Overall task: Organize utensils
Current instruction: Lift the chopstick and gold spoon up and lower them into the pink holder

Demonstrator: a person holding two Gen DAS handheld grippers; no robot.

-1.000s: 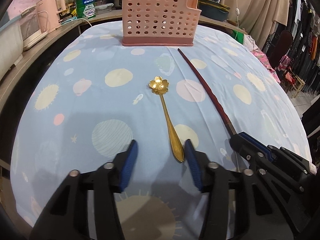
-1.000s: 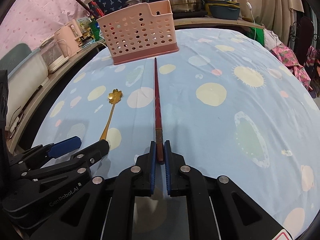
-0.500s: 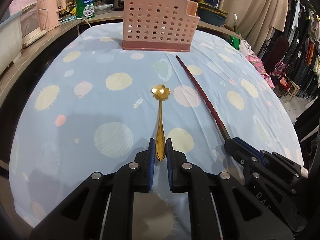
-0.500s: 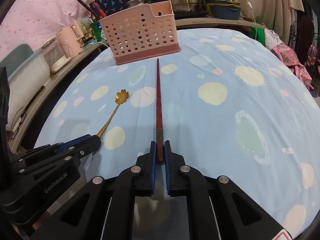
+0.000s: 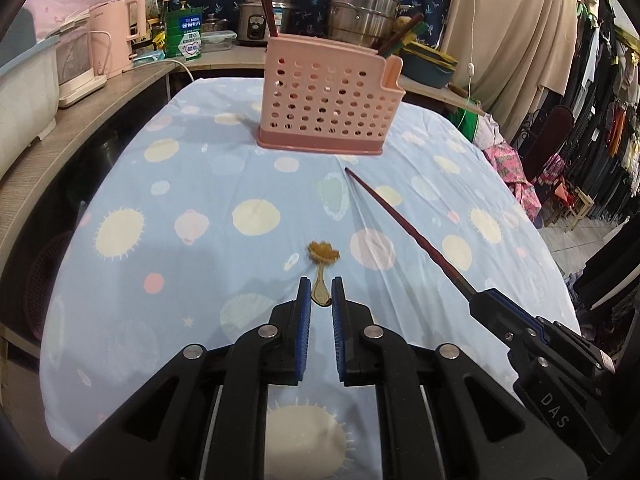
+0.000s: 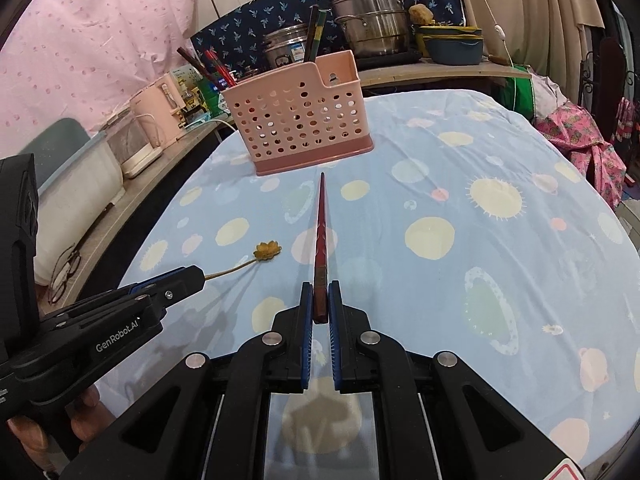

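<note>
My left gripper (image 5: 321, 294) is shut on the handle end of a gold spoon (image 5: 322, 258) with a flower-shaped bowl, lifted off the blue patterned tablecloth (image 5: 200, 216). My right gripper (image 6: 320, 300) is shut on the thick end of a dark red chopstick (image 6: 321, 232), which points toward the pink perforated utensil basket (image 6: 298, 124) at the far side. In the right wrist view the left gripper (image 6: 196, 276) holds the spoon (image 6: 267, 251) at the left. In the left wrist view the right gripper (image 5: 478, 300) holds the chopstick (image 5: 400, 220) at the right. The basket (image 5: 326, 100) holds several chopsticks.
A wooden counter (image 5: 80, 120) runs along the left with a pink kettle (image 5: 116, 38) and white appliances. Steel pots (image 5: 362, 12) stand behind the basket. Clothes racks (image 5: 600, 80) fill the right side. Eyeglasses (image 6: 64, 276) lie on the counter. A hand (image 6: 52, 420) grips the left tool.
The left jaws closed on the spoon handle. Both grippers then rose, lifting the spoon and the chopstick off the cloth, and tilted up toward the basket.
</note>
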